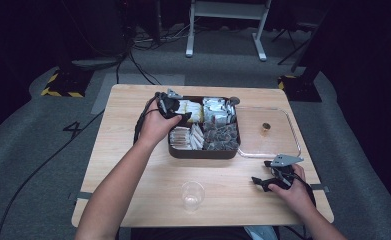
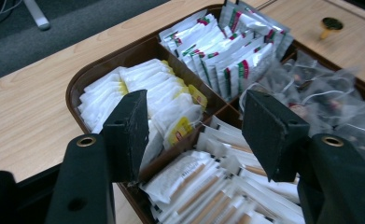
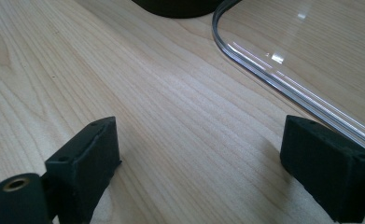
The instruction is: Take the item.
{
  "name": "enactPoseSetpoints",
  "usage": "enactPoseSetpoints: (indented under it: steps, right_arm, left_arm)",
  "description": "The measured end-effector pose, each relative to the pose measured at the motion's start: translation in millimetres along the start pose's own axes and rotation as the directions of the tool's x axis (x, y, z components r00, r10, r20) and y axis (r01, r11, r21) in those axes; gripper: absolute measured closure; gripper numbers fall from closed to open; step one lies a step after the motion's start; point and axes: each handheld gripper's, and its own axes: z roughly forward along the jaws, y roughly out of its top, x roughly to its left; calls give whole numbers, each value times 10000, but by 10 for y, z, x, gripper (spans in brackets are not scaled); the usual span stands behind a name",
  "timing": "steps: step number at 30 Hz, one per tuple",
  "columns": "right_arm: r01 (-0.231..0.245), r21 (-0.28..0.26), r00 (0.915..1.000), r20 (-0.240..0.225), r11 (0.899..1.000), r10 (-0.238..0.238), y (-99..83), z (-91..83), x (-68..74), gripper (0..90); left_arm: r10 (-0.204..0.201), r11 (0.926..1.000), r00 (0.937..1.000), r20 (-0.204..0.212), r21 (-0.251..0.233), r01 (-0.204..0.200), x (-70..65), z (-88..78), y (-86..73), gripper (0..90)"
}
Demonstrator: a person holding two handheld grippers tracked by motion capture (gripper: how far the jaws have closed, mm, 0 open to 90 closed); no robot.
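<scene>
Dark carpeted floor with trailing cables surrounds a pale wooden surface (image 1: 133, 170) that carries a brown divided box (image 1: 203, 151), its clear lid (image 1: 283, 145) lying flat just to the right, and a clear cup (image 1: 192, 195) near the front edge. Left gripper (image 2: 194, 135) hangs over the box's left half with its jaws partly open and nothing between them, poised above the partition where the white tea bags (image 2: 138, 93) meet the paper sachets (image 2: 203, 182) in the nearer compartment. Right gripper (image 3: 199, 163) rests low over bare wood close beside the lid's rim, jaws wide and empty. Risks, as judged: the tea bags are packed tight on edge, so a closing grip may pinch two or three together, or drag a neighbour out by its string and tag; a jaw descending on the partition wall rather than into a compartment would likely jolt or shift the box, which nothing is steadying. Tea bags appear thin, white and soft, several showing yellow tags (image 2: 180, 130); they fill the far-left compartment. Foil packets (image 2: 227, 56) with red and green print and clear pouches (image 2: 320, 93) occupy the other two sections.
</scene>
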Motion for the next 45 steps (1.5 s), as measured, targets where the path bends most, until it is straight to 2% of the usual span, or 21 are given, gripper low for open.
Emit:
enactPoseSetpoints:
  steps: [8,13,16,21,28,35,45]
  right_arm:
    - [6,5,10000,-19,10000,-6,2,1,-2,119]
    - [20,5,10000,-33,10000,-20,2,1,-3,119]
    - [21,5,10000,-33,10000,-21,2,1,-3,119]
    - [29,5,10000,-39,10000,-29,2,1,-4,119]
    - [39,5,10000,-55,10000,-39,3,2,-6,119]
    - [48,3,10000,-67,10000,-48,3,2,-7,119]
    - [48,2,10000,-67,10000,-48,3,2,-7,119]
  left_arm:
    - [-39,10000,10000,-79,66,40,54,217,23,419]
    - [-30,9999,10000,64,98,29,69,386,19,433]
    - [-132,9994,9996,252,310,124,78,473,2,464]
    - [-177,9976,9995,270,668,158,130,589,-28,520]
    - [-636,9908,9975,309,1214,594,239,746,-98,562]
    - [-723,9837,9967,357,1675,654,261,849,-120,565]
    - [-796,9783,9952,564,1958,672,270,910,-117,685]
